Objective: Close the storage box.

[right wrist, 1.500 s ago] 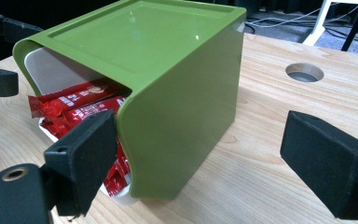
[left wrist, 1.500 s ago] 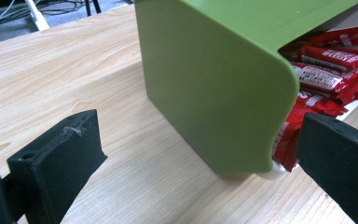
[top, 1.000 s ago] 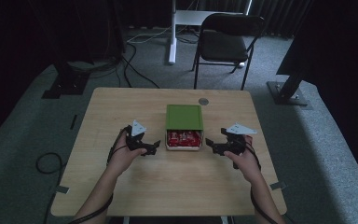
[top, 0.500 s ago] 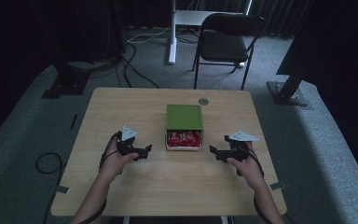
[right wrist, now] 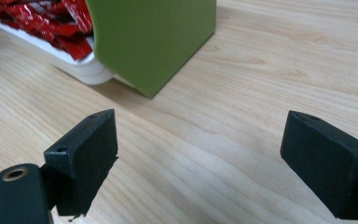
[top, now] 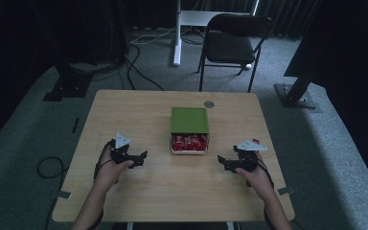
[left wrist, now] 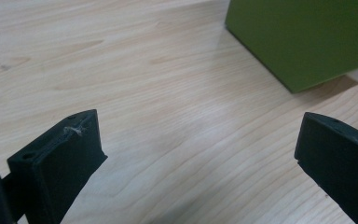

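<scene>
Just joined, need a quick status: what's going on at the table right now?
A person holds a gripper in each hand at a wooden table. Both the left gripper and the right gripper are open and hold nothing, one on each side of a white box of red packets. Its green lid is slid partly back, leaving the near end uncovered. Neither gripper touches the box.

A white box (top: 189,145) sits mid-tabletop (top: 124,110), its green lid (top: 189,120) slid back — the near end is open, showing red packets (top: 188,140) packed inside.
</scene>
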### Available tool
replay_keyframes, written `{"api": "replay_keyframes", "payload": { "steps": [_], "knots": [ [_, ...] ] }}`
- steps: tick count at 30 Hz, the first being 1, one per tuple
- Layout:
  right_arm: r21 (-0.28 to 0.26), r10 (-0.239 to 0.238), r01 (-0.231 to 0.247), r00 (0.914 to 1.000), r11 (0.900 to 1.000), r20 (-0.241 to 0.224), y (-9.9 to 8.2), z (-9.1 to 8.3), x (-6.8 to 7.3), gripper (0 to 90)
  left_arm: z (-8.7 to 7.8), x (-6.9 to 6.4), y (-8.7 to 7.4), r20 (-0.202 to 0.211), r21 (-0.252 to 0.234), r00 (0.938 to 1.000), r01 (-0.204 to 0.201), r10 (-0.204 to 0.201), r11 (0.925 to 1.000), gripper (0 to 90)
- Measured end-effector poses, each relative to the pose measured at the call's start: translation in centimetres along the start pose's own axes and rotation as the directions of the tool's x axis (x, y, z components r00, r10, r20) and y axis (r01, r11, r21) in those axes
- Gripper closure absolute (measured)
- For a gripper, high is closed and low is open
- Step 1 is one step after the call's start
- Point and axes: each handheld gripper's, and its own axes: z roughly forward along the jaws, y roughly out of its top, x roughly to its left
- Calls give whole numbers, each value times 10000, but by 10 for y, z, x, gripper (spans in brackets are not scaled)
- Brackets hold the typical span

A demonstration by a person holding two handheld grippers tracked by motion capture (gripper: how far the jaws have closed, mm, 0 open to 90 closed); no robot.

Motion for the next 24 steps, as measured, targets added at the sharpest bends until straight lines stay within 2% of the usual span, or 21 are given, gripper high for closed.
{"api": "replay_keyframes", "payload": {
  "steps": [14,17,24],
  "knots": [
    [340,30,-41,9995,9994,308,-16,-11,-1,108,-13,17,-24,-484,327,9977,481,-465,9983,14],
    [482,47,-64,9993,9988,360,-19,-11,0,108,-15,21,-30,-723,591,9956,643,-600,9962,14],
    [682,-8,-23,9990,9977,446,-25,-11,1,107,-22,29,-42,-988,756,9917,899,-822,9931,15]
  ]
}}
